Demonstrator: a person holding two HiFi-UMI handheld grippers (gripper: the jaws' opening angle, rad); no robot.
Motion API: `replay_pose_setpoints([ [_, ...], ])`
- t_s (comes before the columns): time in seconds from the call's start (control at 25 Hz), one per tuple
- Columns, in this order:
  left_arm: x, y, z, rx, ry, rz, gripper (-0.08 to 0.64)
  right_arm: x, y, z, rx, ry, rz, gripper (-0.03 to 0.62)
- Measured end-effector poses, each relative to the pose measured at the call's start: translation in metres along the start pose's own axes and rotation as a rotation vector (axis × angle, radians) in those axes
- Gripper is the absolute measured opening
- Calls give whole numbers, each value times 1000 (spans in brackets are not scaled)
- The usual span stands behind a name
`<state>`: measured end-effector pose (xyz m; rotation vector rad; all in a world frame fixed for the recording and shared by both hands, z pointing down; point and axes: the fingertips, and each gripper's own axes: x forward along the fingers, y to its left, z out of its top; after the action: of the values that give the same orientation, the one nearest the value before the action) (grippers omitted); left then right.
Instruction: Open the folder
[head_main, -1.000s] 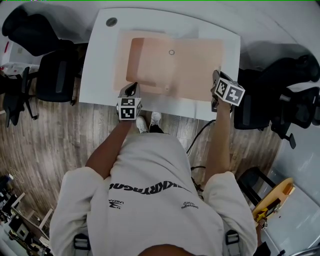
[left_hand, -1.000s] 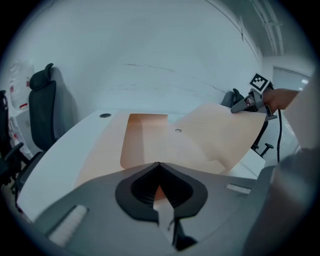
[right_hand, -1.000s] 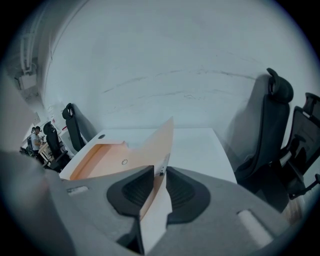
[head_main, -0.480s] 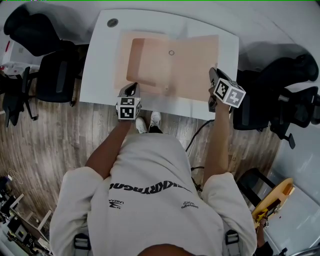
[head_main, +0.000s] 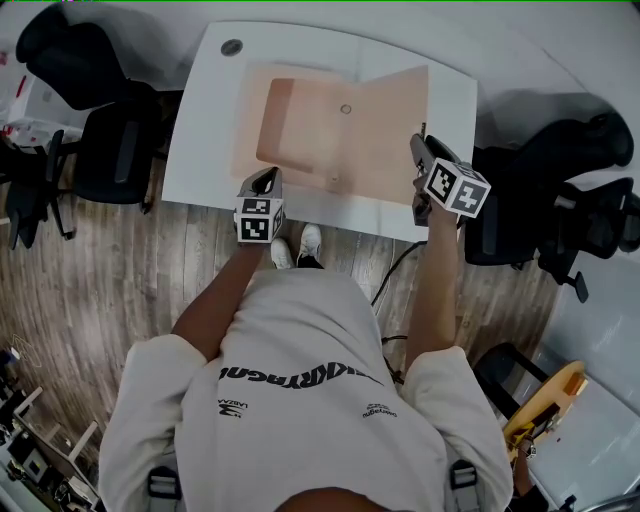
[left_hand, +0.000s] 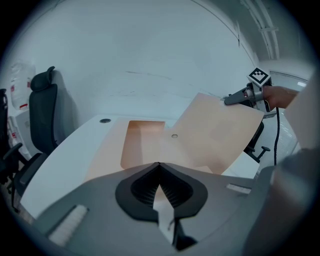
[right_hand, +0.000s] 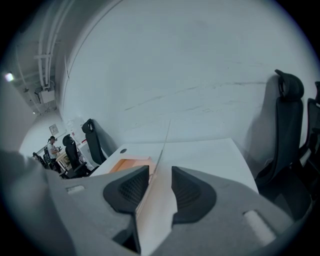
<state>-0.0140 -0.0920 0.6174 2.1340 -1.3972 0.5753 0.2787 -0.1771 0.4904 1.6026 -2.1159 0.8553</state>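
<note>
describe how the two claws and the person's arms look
The left claw and right claw are dark grey with ribbed black pads; each carries a white cube with black square markers. The person wears a pale short-sleeved T-shirt with dark lettering.

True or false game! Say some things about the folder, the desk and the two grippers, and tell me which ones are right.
1. The folder lies on a white desk. True.
2. The folder's right cover lies flat on the desk. False: it is tilted up off the desk.
3. The right gripper has the cover's edge between its jaws. True; those jaws have just been opening.
4. The folder is blue. False: it is pale orange.
5. The left gripper is at the desk's far edge. False: it is at the near edge, shut on the folder.
6. A black office chair stands beside the desk. True.
</note>
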Motion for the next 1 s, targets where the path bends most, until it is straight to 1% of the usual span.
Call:
replay_pose_setpoints([
  [0.24,-6,2,2,-4,-13,3,-9,-8,17,6,-17,-26,23,144],
  [0.52,-13,3,8,-4,-33,3,-9,-23,31,24,-38,-81,22,144],
  [0.68,-16,-1,14,-3,-49,-2,-9,-37,38,35,-33,-120,33,141],
  [0.76,-18,-2,16,-5,-56,-3,-9,-46,45,42,-24,-150,45,120],
  [0.96,-22,-6,20,-9,-69,-4,-9,-66,67,56,-17,-221,75,13],
  [1.0,-23,-6,21,-9,-72,-4,-9,-69,73,58,-20,-229,82,2],
])
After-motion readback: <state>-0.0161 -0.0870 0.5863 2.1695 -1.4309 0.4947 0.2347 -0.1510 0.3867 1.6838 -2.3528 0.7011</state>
